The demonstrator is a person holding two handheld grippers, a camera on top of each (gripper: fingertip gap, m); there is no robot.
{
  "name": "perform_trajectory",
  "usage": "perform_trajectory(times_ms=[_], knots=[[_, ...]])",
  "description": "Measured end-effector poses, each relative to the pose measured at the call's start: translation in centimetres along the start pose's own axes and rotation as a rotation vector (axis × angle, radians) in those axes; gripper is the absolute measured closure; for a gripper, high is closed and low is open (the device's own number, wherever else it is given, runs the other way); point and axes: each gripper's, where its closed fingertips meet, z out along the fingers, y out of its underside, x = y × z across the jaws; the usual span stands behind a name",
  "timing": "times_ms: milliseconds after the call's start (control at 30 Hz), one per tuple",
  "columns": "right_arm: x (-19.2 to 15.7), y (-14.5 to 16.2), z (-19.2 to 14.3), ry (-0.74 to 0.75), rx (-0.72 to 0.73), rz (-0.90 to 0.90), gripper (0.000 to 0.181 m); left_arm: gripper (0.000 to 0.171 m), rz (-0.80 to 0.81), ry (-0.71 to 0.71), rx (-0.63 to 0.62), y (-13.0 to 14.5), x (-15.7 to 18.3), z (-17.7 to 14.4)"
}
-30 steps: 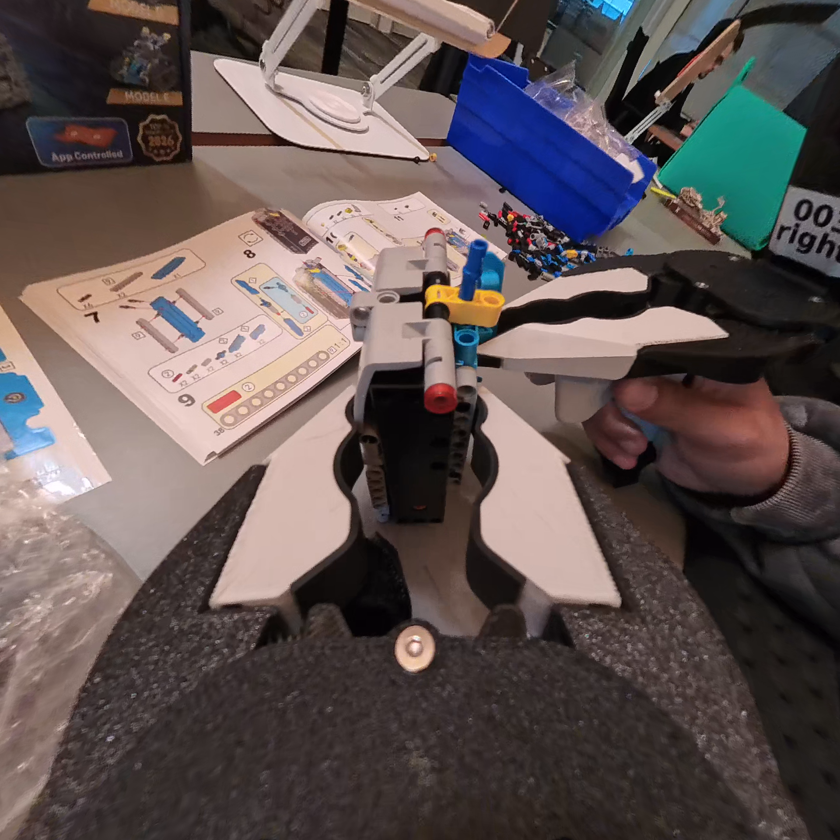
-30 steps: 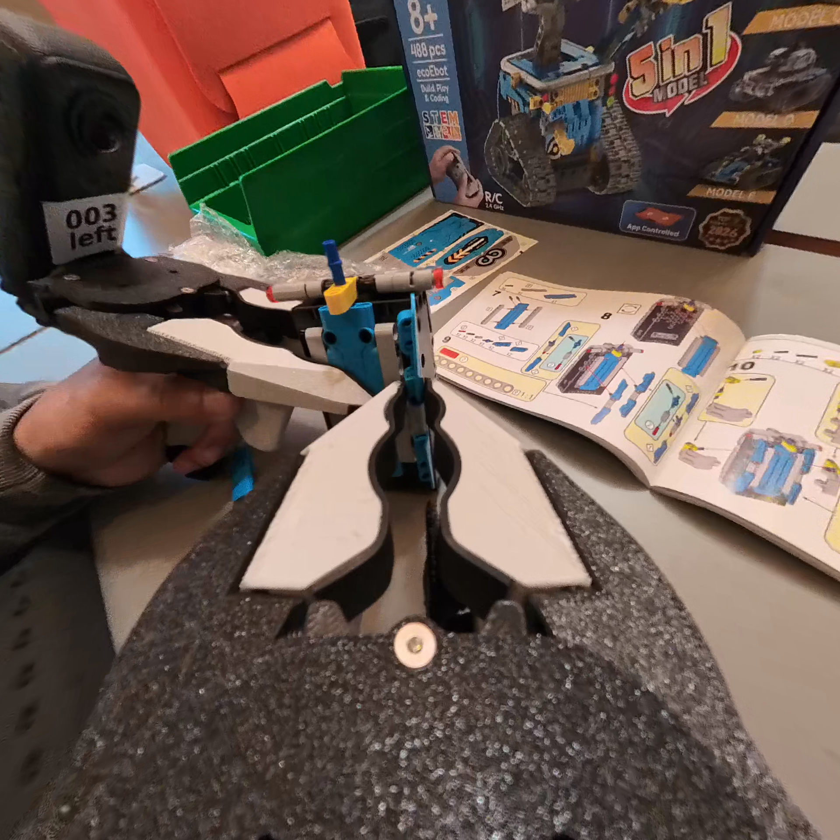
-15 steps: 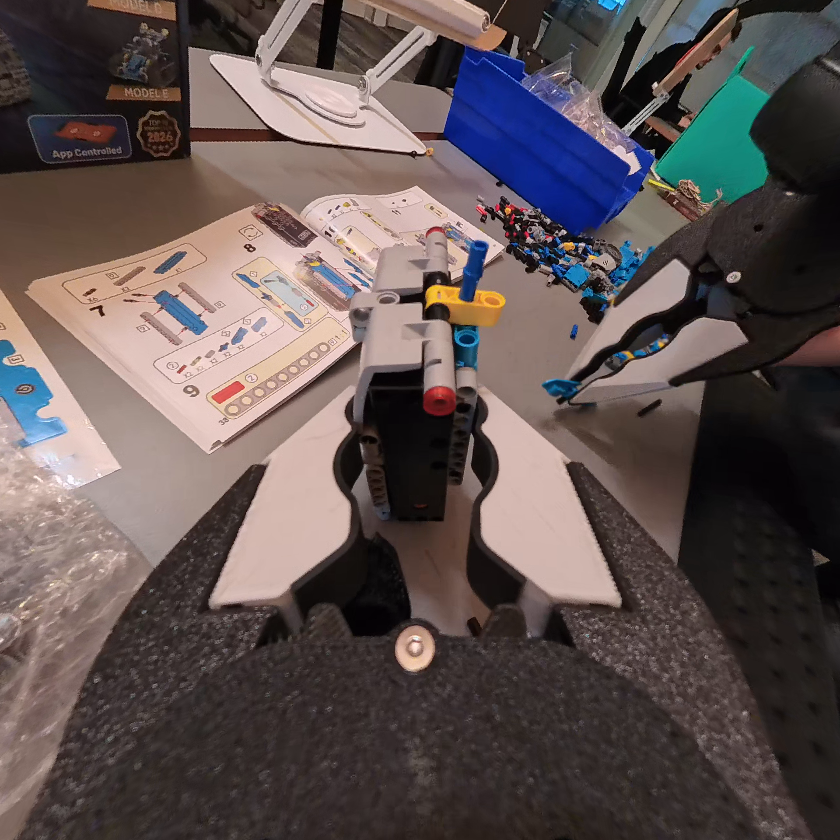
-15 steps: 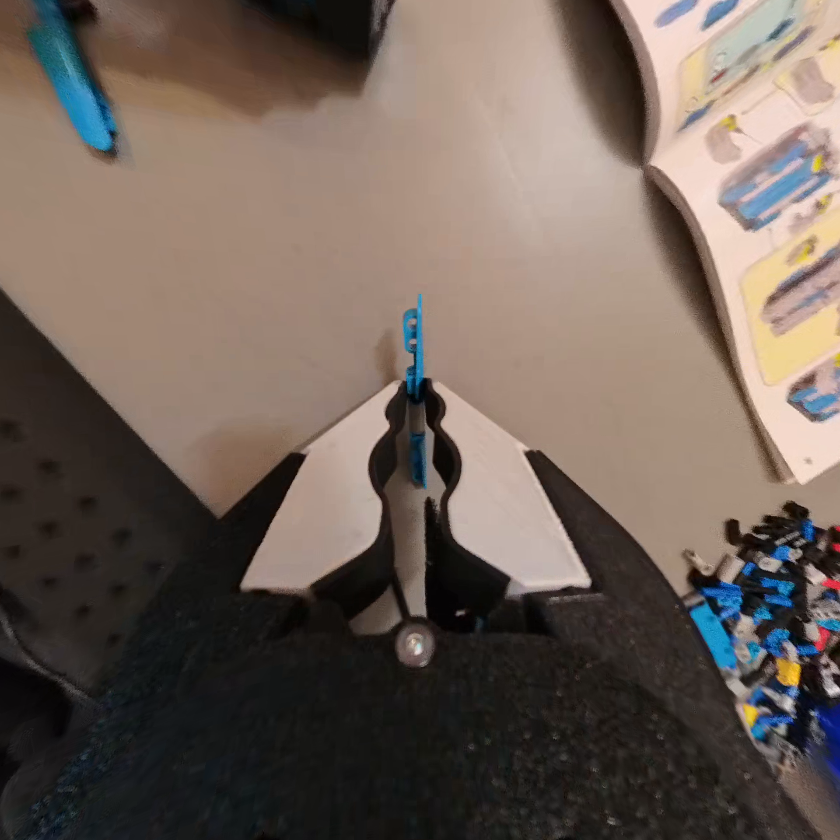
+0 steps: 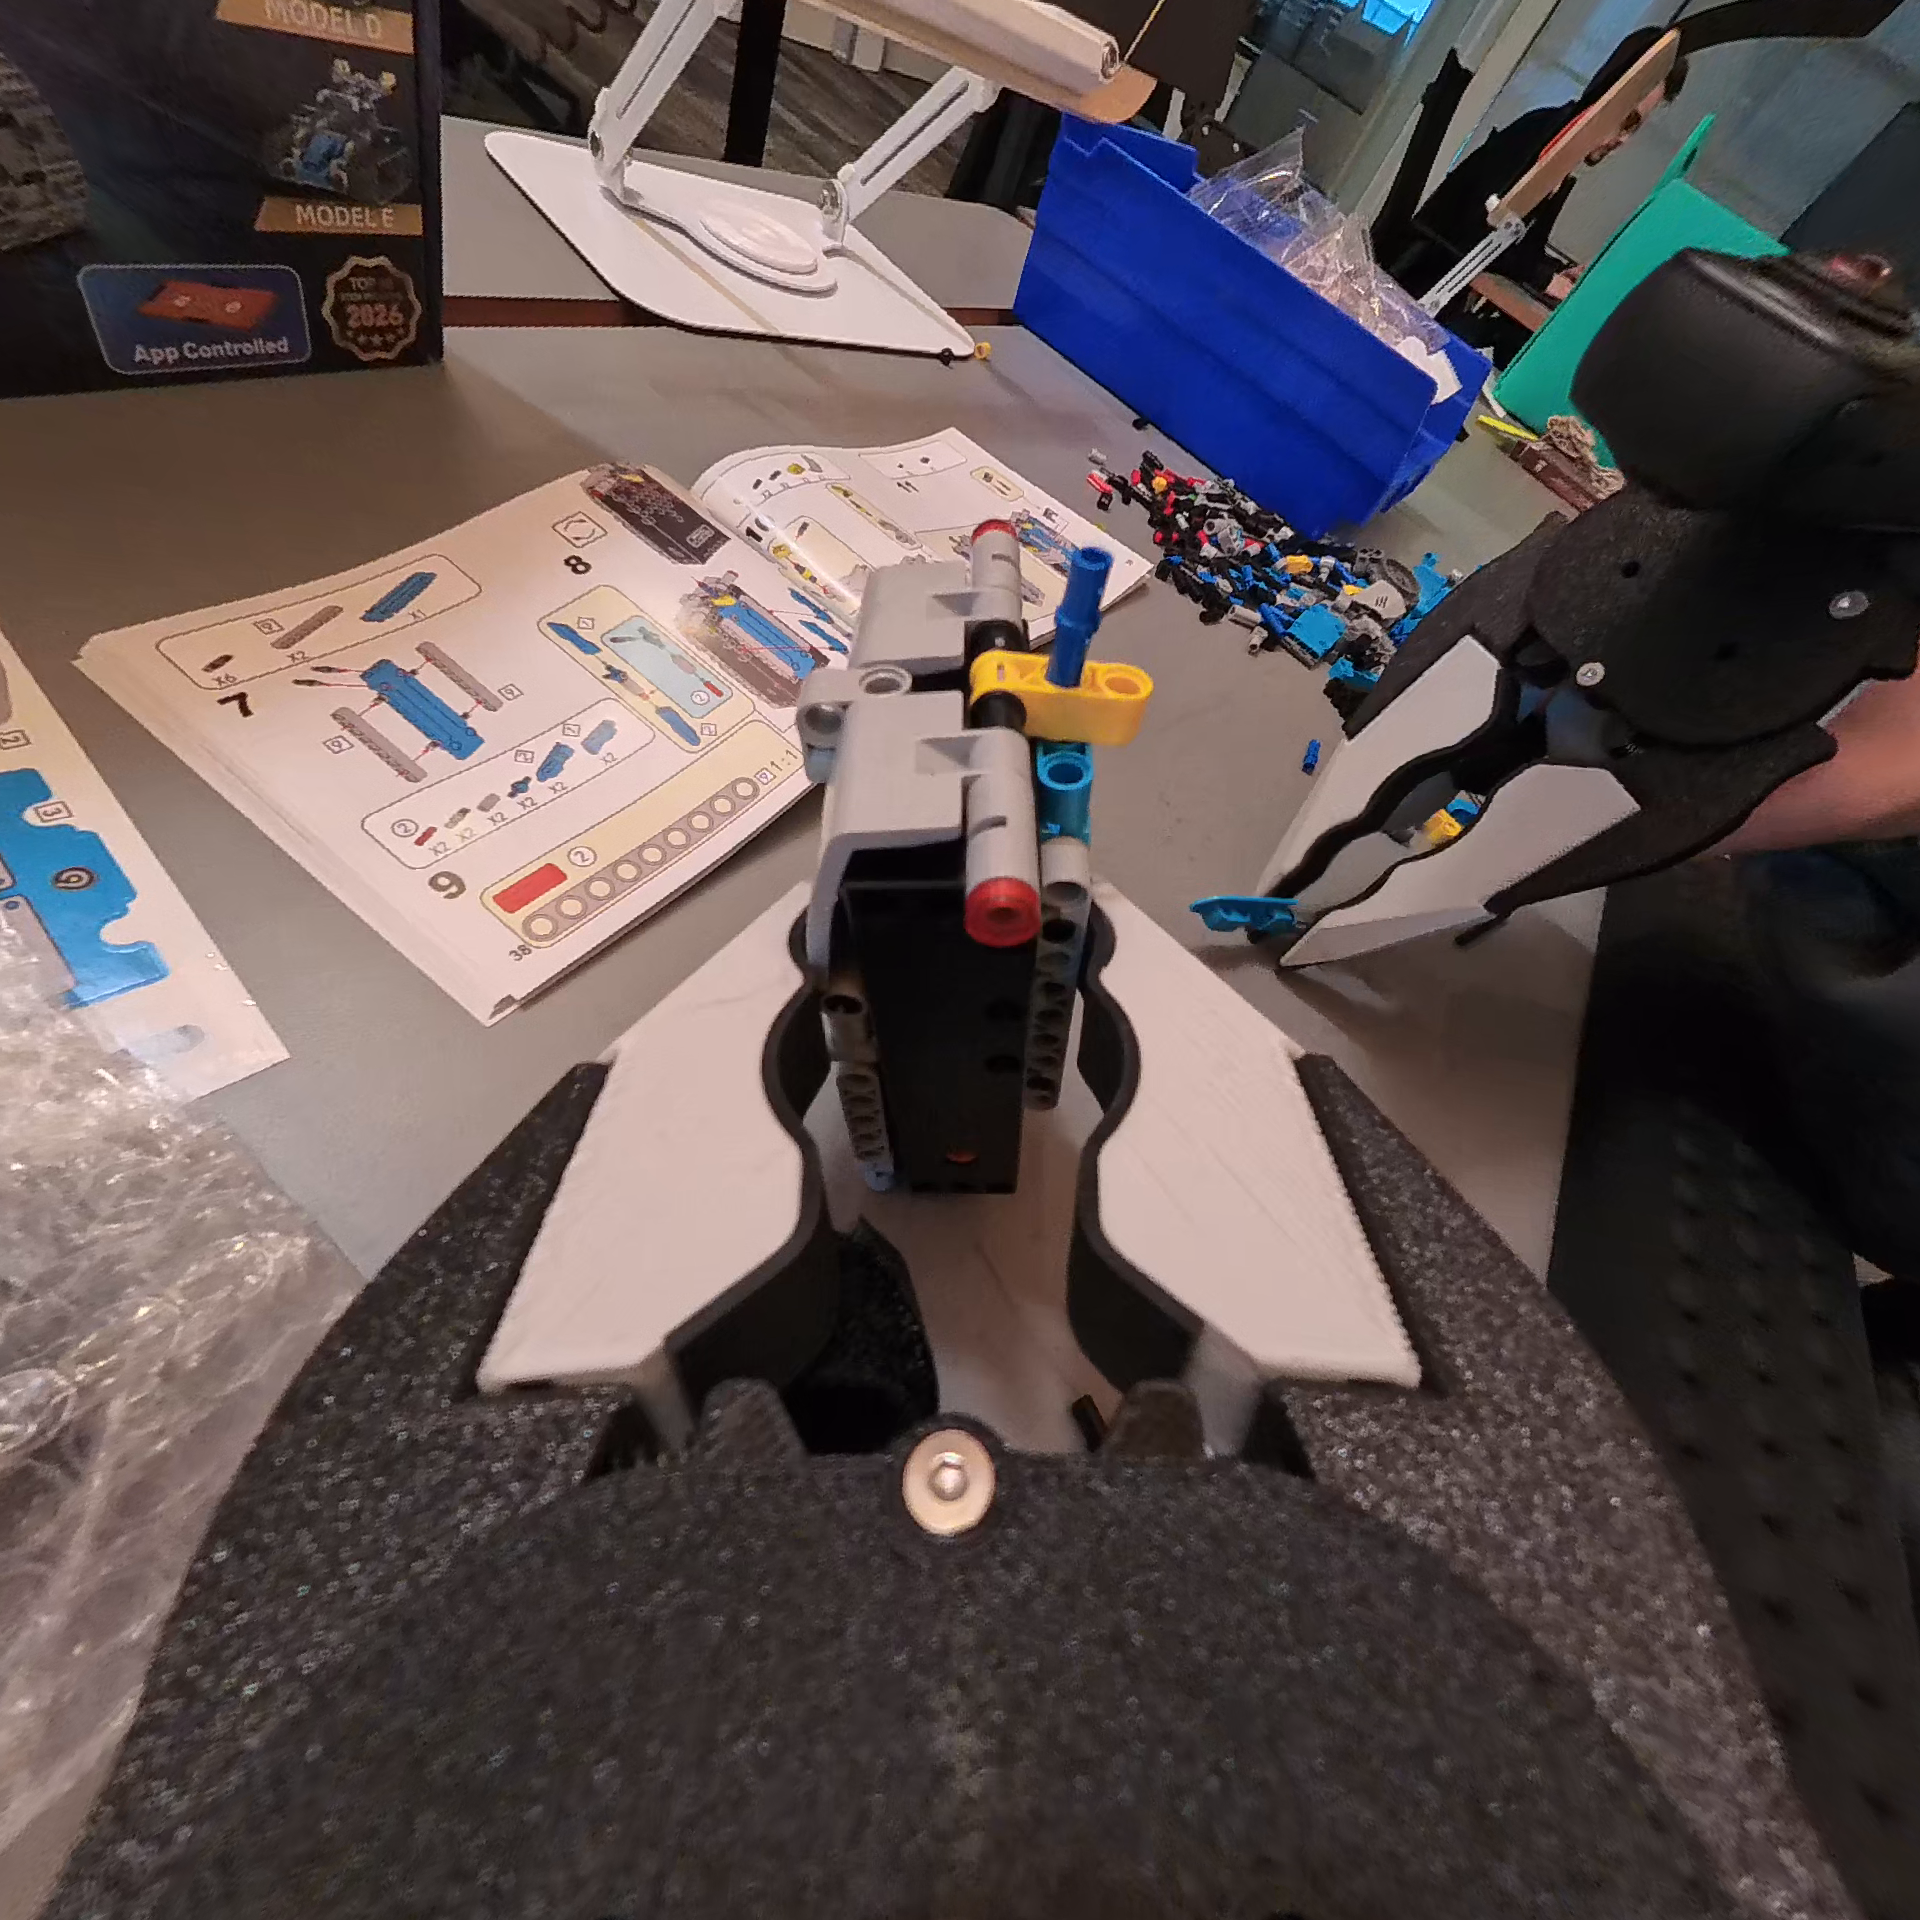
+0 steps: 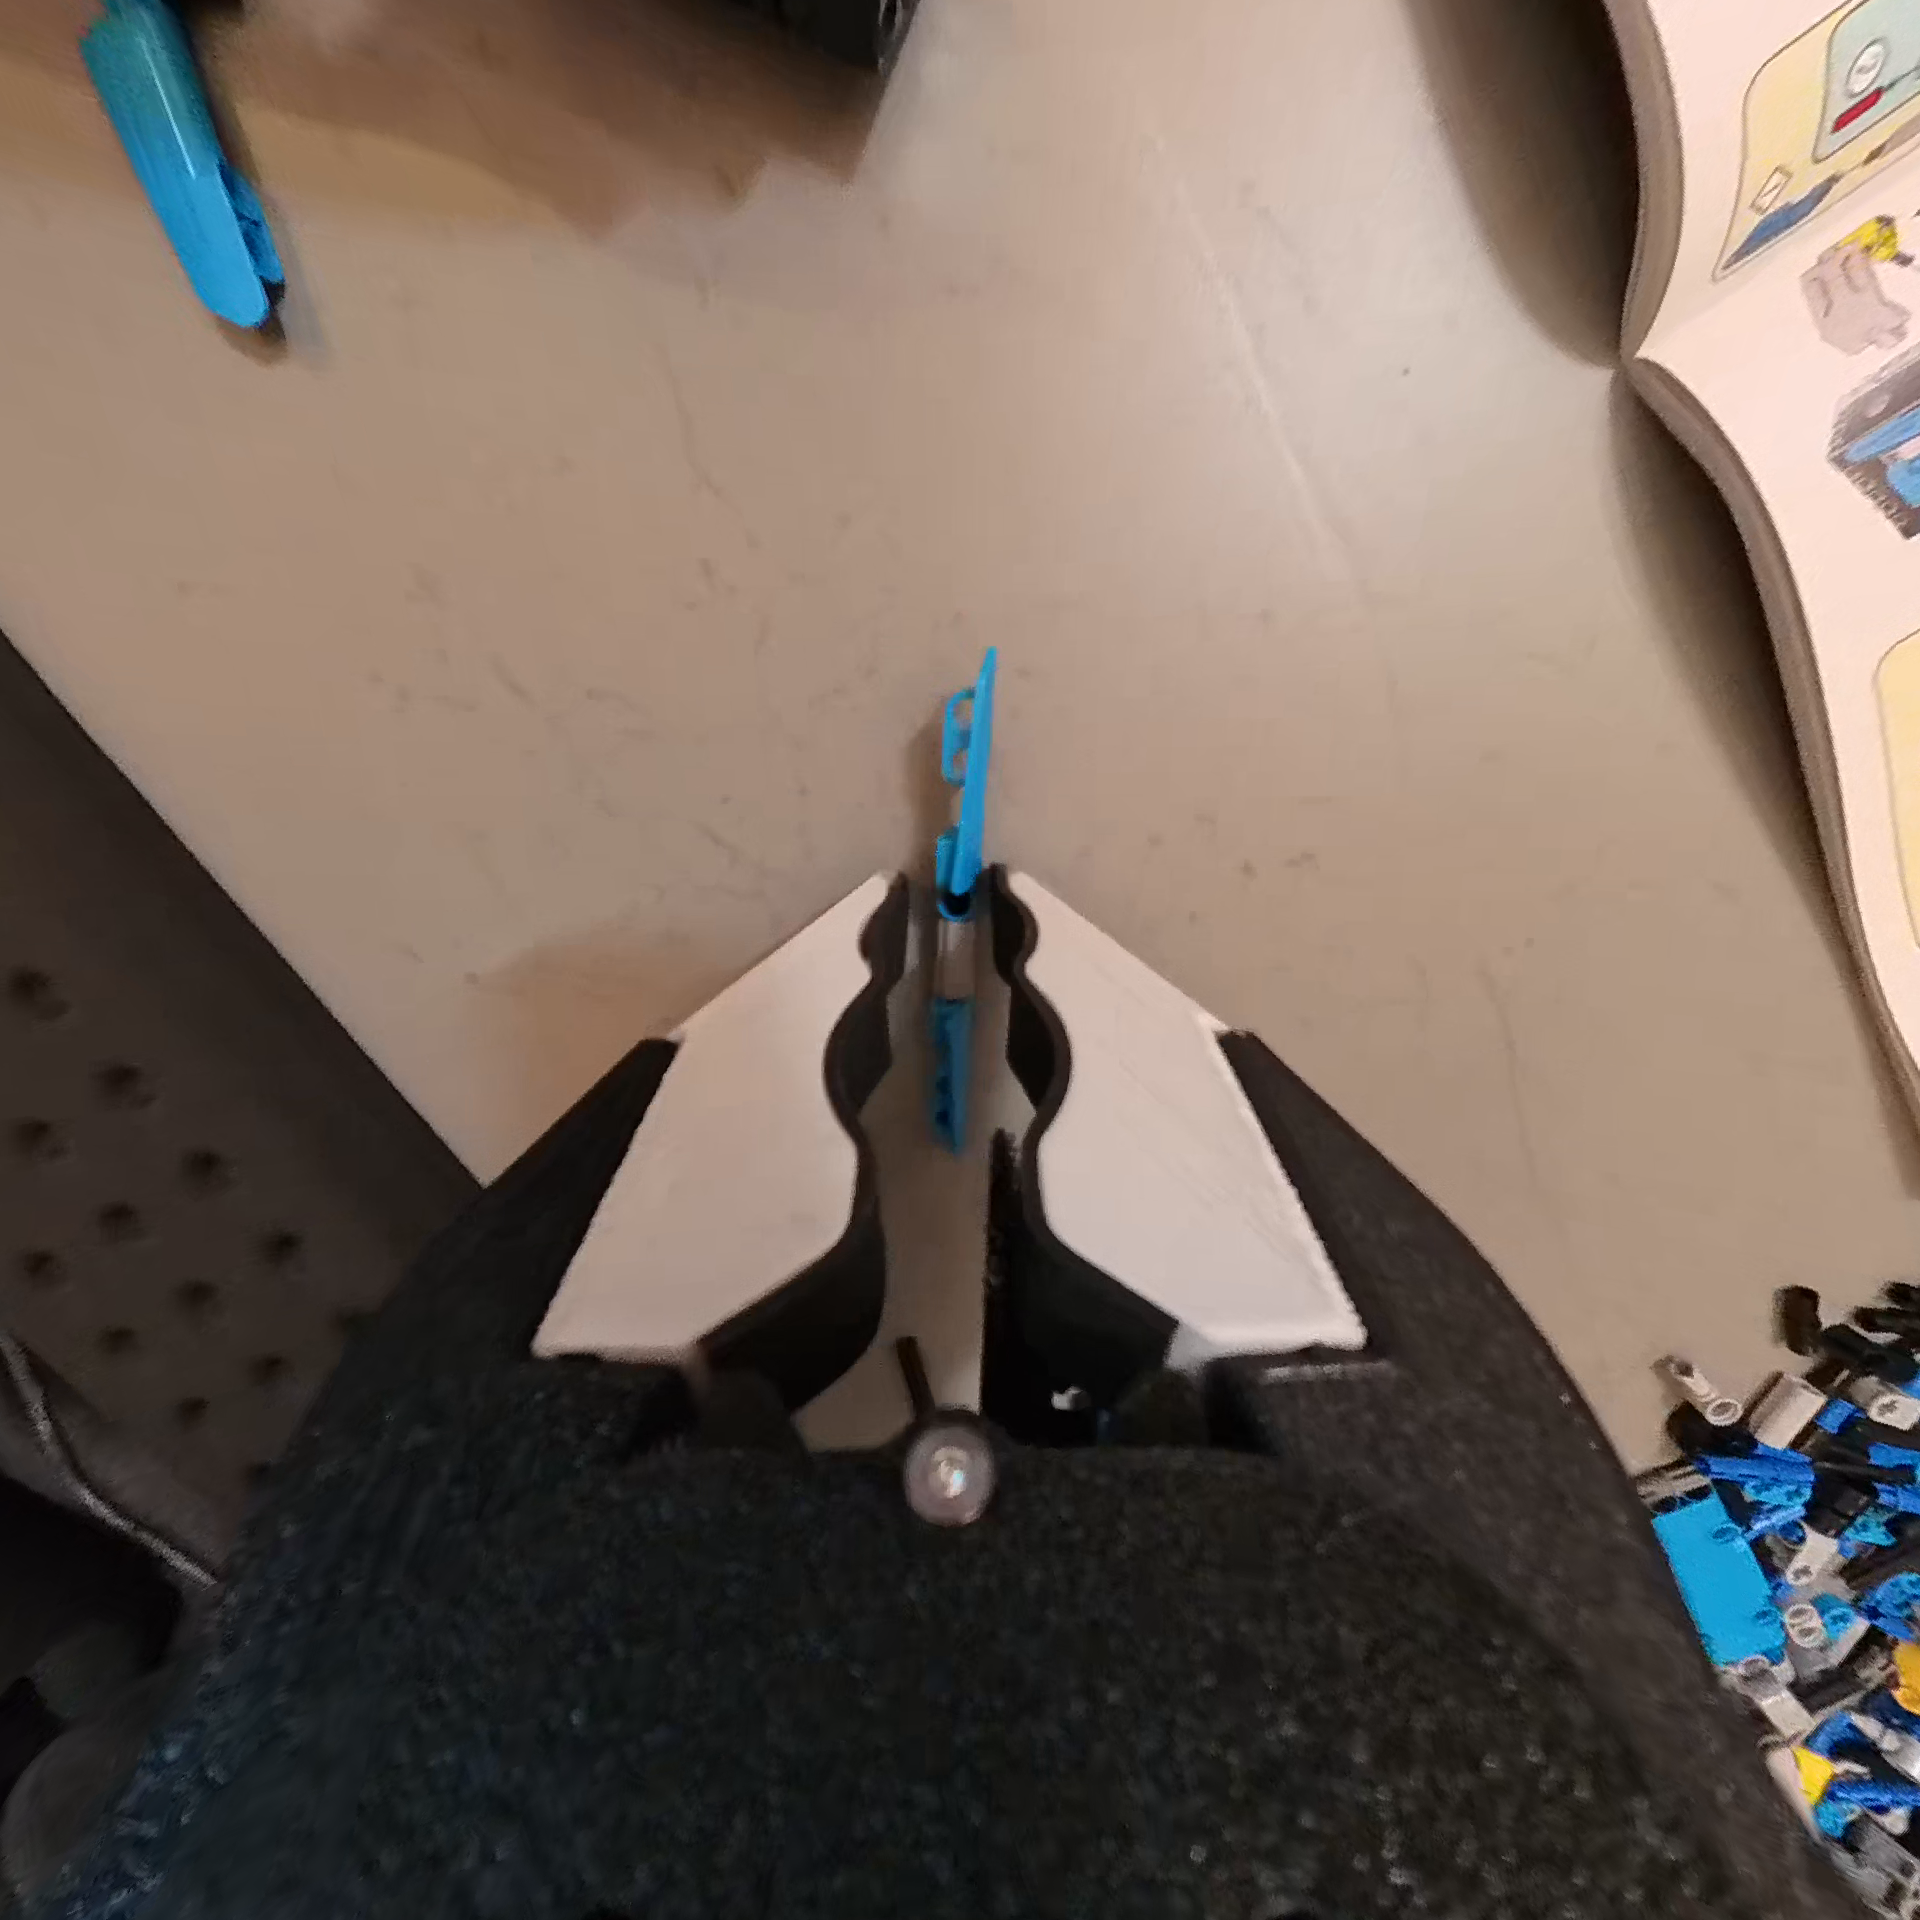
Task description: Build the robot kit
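Between left gripper (image 5: pixel 951 997) fingers: black-and-grey brick assembly (image 5: pixel 940 862), clamped upright | right gripper (image 6: pixel 948 883) fingers: narrow, pinching thin blue piece (image 6: pixel 966 769) above worktop (image 6: pixel 1247 623)

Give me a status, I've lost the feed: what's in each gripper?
Left gripper shut on block assembly, held up. Right gripper shut on thin blue piece, tip at the table. Nothing between them.

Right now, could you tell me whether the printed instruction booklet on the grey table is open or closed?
Open. The printed instruction booklet lies spread flat on the grey table, two facing pages of diagrams showing either side of its fold.
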Motion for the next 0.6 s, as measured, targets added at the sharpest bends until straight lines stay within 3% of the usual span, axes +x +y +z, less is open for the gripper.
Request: perform_trajectory(times_ms=[67, 267, 367, 533, 600], knots=[[0.1, -0.4, -0.3, 0.008, 0.027, -0.002, 0.174, 0.127, 0.008, -0.002, -0.002, 0.0, 0.1, 0.0], [-0.2, -0.5, -1.2, -0.014, 0.05, -0.013, 0.176, 0.127, 0.025, -0.006, -0.005, 0.1, 0.2, 0.0], [0.2, -1.6, -1.8, -0.043, 0.137, 0.008, 0.181, 0.127, 0.026, -0.006, -0.005, 0.1, 0.2, 0.0], [0.5, -5.0, -3.3, -0.146, 0.405, 0.089, 0.181, 0.127, 0.035, -0.006, -0.003, 0.1, 0.3, 0.0], [0.8, -4.3, -2.3, -0.142, 0.359, 0.102, 0.181, 0.127, 0.038, -0.006, -0.005, 0.1, 0.3, 0.0]])
